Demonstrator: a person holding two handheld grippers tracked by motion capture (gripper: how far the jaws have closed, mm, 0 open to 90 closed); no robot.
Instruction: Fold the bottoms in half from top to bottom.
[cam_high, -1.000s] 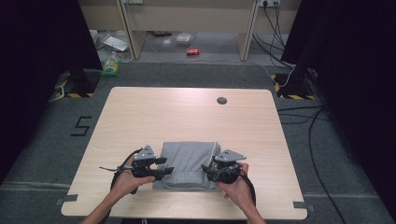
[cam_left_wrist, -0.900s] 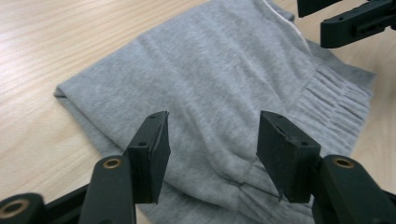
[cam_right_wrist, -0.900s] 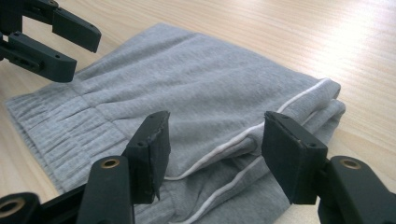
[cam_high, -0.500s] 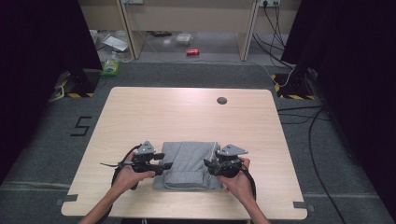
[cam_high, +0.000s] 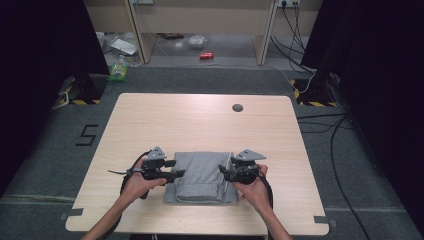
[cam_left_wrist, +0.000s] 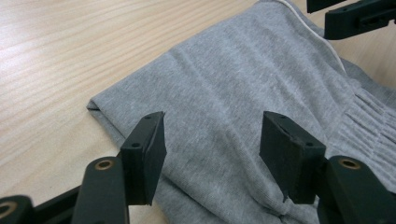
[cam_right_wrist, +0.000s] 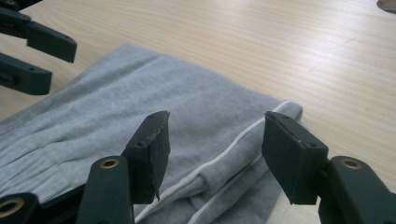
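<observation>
A folded grey garment (cam_high: 200, 176) with white piping lies near the table's front edge. My left gripper (cam_high: 176, 175) is at its left side. In the left gripper view that gripper (cam_left_wrist: 212, 140) hovers just over the grey cloth (cam_left_wrist: 233, 79); its jaws have just been opening and no cloth is pinched between them. My right gripper (cam_high: 224, 175) is at the garment's right side. In the right gripper view it (cam_right_wrist: 215, 140) stands open over the piped edge (cam_right_wrist: 243, 135), with the cloth below the pads. Each gripper view also shows the other gripper farther off (cam_left_wrist: 355, 16) (cam_right_wrist: 32, 46).
The garment rests on a light wooden table (cam_high: 200, 125) with a small dark round cap (cam_high: 237, 107) near its far edge. On the floor beyond are a red can (cam_high: 206, 56), a green item (cam_high: 118, 72) and cables (cam_high: 340, 130) at the right.
Both hands have stayed at the garment's two sides with only slight shifts. The garment lies as before.
</observation>
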